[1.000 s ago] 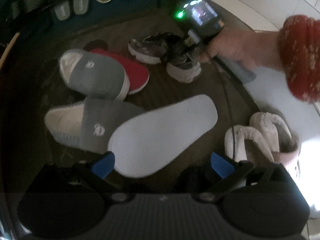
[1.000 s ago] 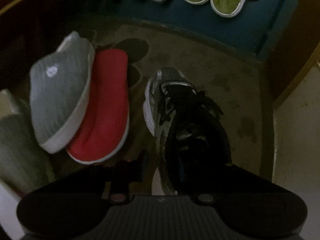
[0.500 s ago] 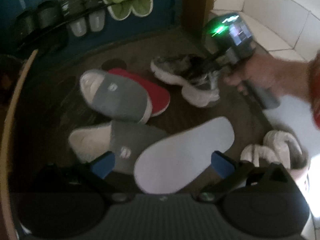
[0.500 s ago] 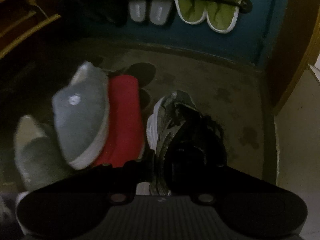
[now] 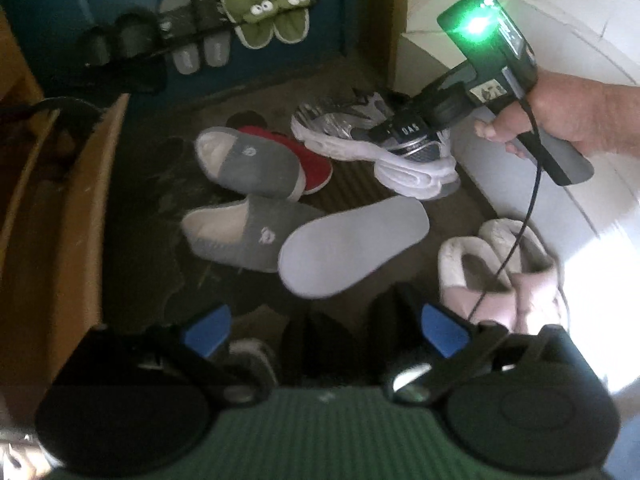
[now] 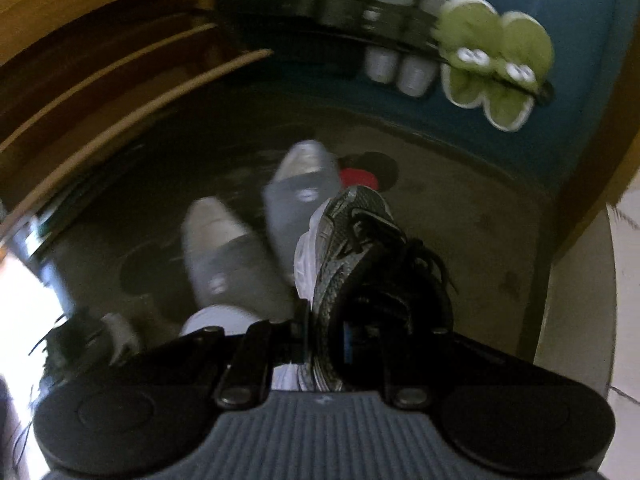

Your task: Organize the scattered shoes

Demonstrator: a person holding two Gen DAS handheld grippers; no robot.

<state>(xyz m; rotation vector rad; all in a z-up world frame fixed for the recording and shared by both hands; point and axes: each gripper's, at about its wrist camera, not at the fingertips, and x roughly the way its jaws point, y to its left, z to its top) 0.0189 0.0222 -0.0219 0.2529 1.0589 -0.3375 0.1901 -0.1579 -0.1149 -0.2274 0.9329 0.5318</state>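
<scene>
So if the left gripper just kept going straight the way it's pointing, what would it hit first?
Most likely the upturned pale sole of a slipper, which lies straight ahead of the open left gripper. Depth is hard to judge, and a dark shoe sitting lower between the fingers might come first.

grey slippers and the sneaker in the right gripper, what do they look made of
Grey slippers: soft knit or felt-like fabric, matte, with pale fleecy lining and white rubbery soles, apparently. Sneaker in the right gripper: shiny silver-grey mesh with synthetic overlays, chunky white foam-like sole, black laces.

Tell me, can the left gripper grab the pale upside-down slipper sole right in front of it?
Probably yes. The left gripper is open and empty, and the pale upturned slipper sole lies just ahead with nothing lying on it.
</scene>
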